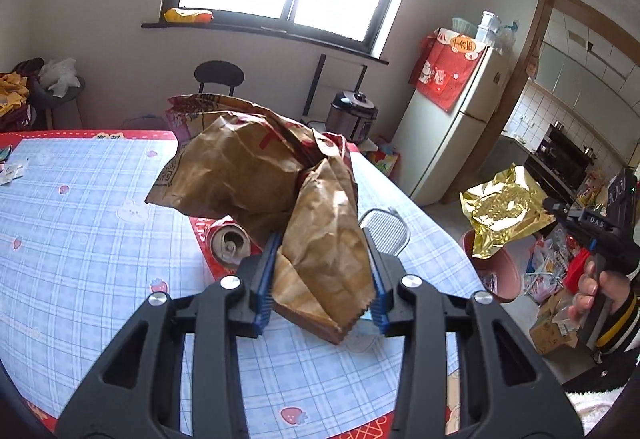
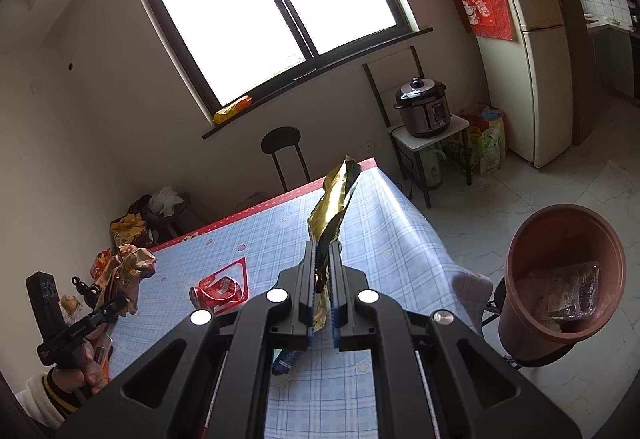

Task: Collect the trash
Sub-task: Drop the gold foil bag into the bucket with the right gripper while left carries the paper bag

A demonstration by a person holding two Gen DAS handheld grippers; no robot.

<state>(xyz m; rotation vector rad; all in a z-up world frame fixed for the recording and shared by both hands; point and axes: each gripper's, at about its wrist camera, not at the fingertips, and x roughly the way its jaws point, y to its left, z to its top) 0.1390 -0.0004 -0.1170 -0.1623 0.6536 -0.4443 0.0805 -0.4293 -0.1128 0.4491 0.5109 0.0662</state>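
Note:
My left gripper (image 1: 320, 239) is shut on a crumpled brown paper bag (image 1: 240, 167) and holds it above the checked table (image 1: 80, 239). Under the bag, a crushed red can (image 1: 228, 245) lies on the cloth. My right gripper (image 2: 323, 251) is shut on a gold foil wrapper (image 2: 332, 199), which sticks up past its fingertips over the table's right part. The left wrist view shows that wrapper (image 1: 504, 207) out beyond the table edge, above a reddish-brown bin (image 1: 500, 271). In the right wrist view the bag (image 2: 128, 271) hangs at the left and the can (image 2: 216, 289) lies mid-table.
The bin (image 2: 520, 299) stands off the table's right edge with clear plastic trash inside. A blue packet (image 2: 288, 359) lies on the cloth under my right gripper. A chair (image 2: 284, 155), a rice cooker (image 2: 424, 107) on a stand and a fridge (image 2: 532, 59) line the far side.

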